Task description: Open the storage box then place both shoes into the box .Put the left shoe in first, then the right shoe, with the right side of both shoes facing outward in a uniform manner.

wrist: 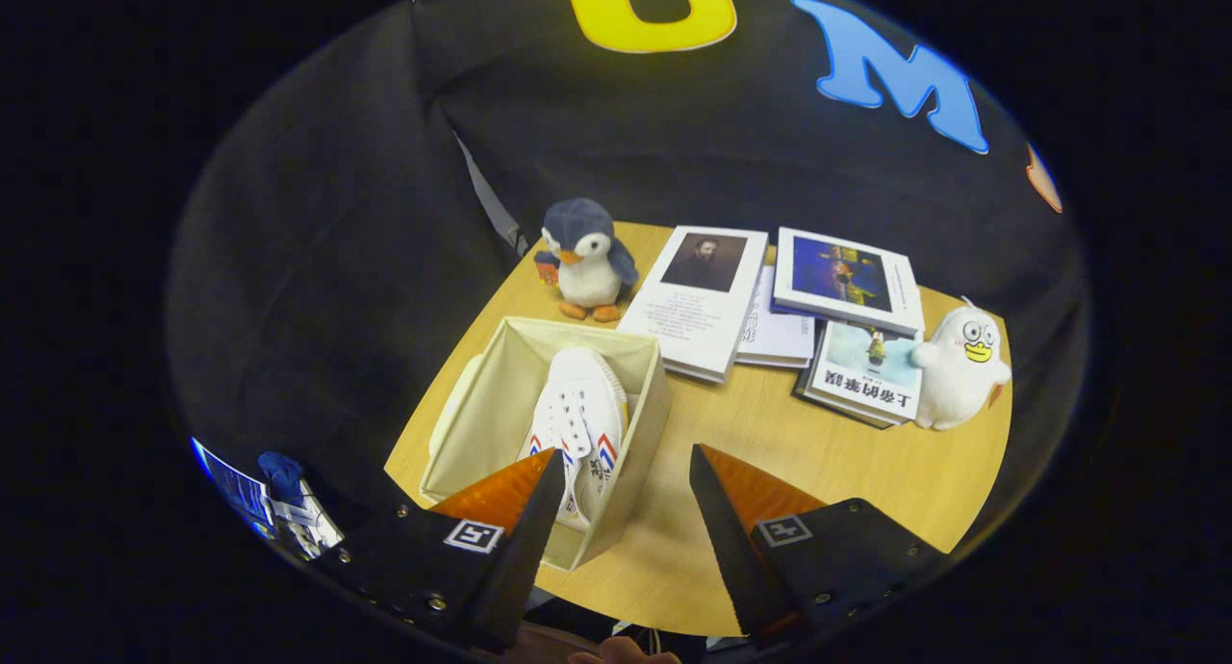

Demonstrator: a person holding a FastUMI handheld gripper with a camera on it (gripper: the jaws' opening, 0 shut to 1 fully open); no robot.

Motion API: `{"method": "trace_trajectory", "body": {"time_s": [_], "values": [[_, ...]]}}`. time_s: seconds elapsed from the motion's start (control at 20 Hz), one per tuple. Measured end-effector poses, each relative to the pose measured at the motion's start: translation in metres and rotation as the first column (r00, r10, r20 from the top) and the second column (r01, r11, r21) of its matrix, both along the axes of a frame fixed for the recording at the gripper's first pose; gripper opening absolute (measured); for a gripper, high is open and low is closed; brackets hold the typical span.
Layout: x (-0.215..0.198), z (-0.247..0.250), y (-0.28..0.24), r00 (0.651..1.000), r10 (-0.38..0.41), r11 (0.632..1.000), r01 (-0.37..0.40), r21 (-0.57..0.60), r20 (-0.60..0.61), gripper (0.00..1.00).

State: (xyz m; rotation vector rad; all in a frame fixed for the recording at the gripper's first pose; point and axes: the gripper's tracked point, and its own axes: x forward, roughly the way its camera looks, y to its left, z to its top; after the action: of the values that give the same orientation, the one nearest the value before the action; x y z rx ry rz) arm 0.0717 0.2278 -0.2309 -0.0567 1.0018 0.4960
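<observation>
My claw (624,472) hangs above the table (847,452), fingers spread apart and holding nothing. One white shoe (577,414) lies in the open storage box (635,452), just ahead of my left finger. Next, I judge, comes the second shoe (same facing, snug beside it). My finger hides the heel, so I can't confirm which foot.

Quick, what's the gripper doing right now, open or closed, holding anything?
Gripper: jaws open, holding nothing, above the open storage box with one white shoe inside.
</observation>
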Motion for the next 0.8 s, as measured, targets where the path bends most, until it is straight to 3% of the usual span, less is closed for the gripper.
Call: {"method": "trace_trajectory", "body": {"time_s": [0.15, 0.3, 0.45, 0.7, 0.8], "values": [[0.01, 0.041, -0.037, 0.983, -0.079, 0.997, 0.075, 0.031, 0.164, 0.8], [0.019, 0.084, -0.076, 0.931, -0.176, 0.984, 0.155, 0.09, 0.319, 0.8], [0.025, 0.133, -0.113, 0.824, -0.283, 0.959, 0.229, 0.168, 0.491, 0.8], [0.012, 0.208, -0.155, 0.614, -0.36, 0.933, 0.259, 0.251, 0.703, 0.8], [0.002, 0.223, -0.161, 0.565, -0.372, 0.927, 0.273, 0.259, 0.736, 0.8]]}}
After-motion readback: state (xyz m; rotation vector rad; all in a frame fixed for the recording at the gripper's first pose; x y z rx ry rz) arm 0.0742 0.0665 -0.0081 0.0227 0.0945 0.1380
